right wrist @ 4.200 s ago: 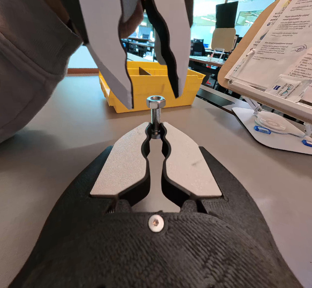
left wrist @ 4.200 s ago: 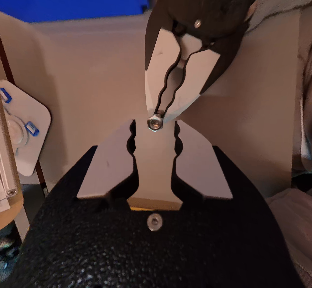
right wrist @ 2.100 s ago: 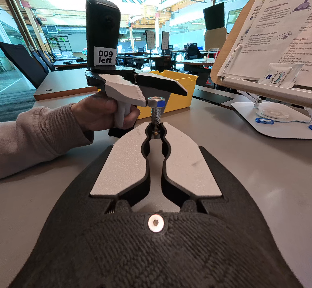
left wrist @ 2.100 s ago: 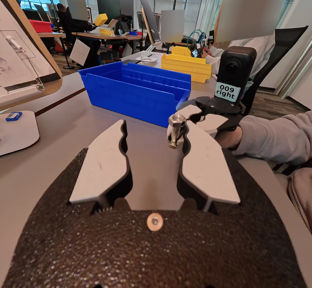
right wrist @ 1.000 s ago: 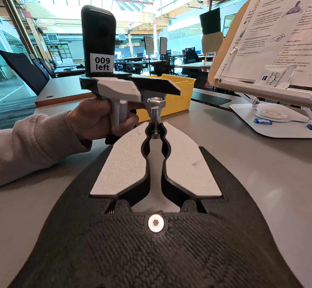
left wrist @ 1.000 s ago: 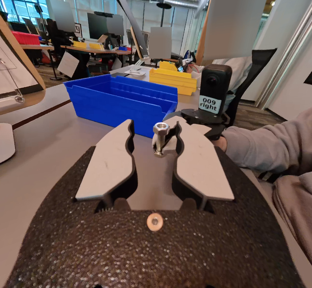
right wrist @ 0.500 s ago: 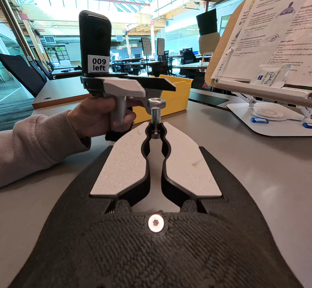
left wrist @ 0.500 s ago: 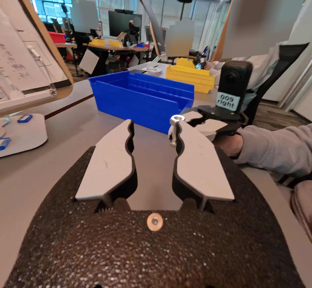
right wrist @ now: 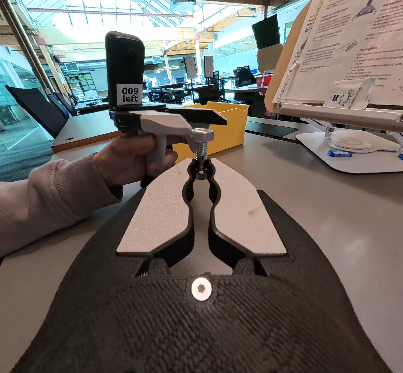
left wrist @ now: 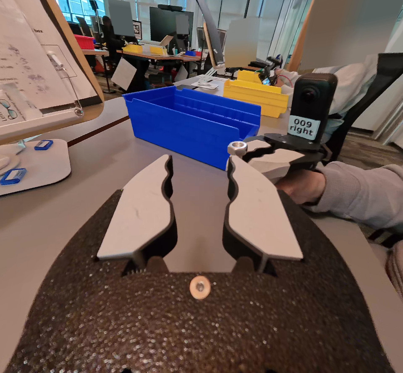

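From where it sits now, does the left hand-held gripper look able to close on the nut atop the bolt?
Probably yes. The left hand-held gripper is open and beside the nut, which stands clear above the right hand-held gripper clamping the bolt; it sits off-centre, so shift first.

The bolt (right wrist: 201,154) at mid-frame in the right wrist view is shiny silver with a silver nut (right wrist: 202,134) at its top, and the right gripper (right wrist: 201,171) around it has pale grey plates edged in black on a textured black body, as does the left gripper (left wrist: 198,161) in the lower half of the left wrist view. The table (left wrist: 104,174) is plain grey, with a bright blue bin (left wrist: 187,126) at centre and a yellow bin (left wrist: 255,98) at upper right behind it. A grey ribbed sleeve (right wrist: 43,196) shows at the left edge, and a white-based stand (right wrist: 353,157) at right carries small blue clips (right wrist: 339,154).
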Motion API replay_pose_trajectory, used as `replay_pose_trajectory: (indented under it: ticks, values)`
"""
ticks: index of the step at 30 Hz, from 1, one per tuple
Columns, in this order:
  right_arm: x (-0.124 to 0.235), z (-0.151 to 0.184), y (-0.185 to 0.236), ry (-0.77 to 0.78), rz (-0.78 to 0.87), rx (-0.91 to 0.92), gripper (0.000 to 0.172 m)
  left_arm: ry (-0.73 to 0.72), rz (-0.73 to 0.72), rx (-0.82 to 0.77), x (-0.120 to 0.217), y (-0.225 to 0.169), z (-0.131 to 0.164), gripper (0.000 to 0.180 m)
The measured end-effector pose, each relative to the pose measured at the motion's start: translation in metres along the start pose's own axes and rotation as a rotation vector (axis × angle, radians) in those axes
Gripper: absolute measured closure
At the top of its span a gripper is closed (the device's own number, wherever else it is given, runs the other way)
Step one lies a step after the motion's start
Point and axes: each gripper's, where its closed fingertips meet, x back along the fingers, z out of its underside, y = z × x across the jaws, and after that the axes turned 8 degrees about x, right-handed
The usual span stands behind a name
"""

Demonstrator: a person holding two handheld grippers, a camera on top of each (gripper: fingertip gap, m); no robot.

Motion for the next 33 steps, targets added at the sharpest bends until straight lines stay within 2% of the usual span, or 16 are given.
replay_pose_trajectory:
  ticks: [7,11,17,21,24,28,32,33]
  values:
    - [-0.002,0.002,0.003,0.012,-0.008,0.015,0.163,-0.038,0.103,0.046,-0.015,-0.023,-0.001,0.13]
    - [-0.001,0.001,0.002,0.01,-0.004,0.015,0.163,-0.011,0.071,0.058,-0.018,-0.017,0.004,0.13]
    - [0.001,-0.002,-0.002,-0.016,0.005,-0.013,0.163,-0.032,-0.047,0.053,0.003,0.012,-0.001,0.137]
    - [0.0,-0.002,0.001,-0.01,-0.001,-0.007,0.163,-0.11,0.062,0.095,0.0,-0.006,-0.012,0.131]
    - [0.0,-0.001,0.0,-0.005,0.0,-0.003,0.163,-0.085,0.116,0.109,-0.013,-0.019,-0.006,0.129]
    - [0.0,-0.001,0.0,-0.006,0.0,-0.007,0.163,-0.039,0.093,0.101,-0.021,-0.019,0.004,0.128]
    - [0.001,-0.002,-0.003,-0.012,0.011,-0.014,0.163,-0.042,0.036,0.109,-0.012,-0.003,0.003,0.128]
    - [0.001,-0.003,-0.002,-0.022,-0.001,-0.02,0.163,-0.049,-0.006,0.106,-0.007,0.006,0.002,0.133]
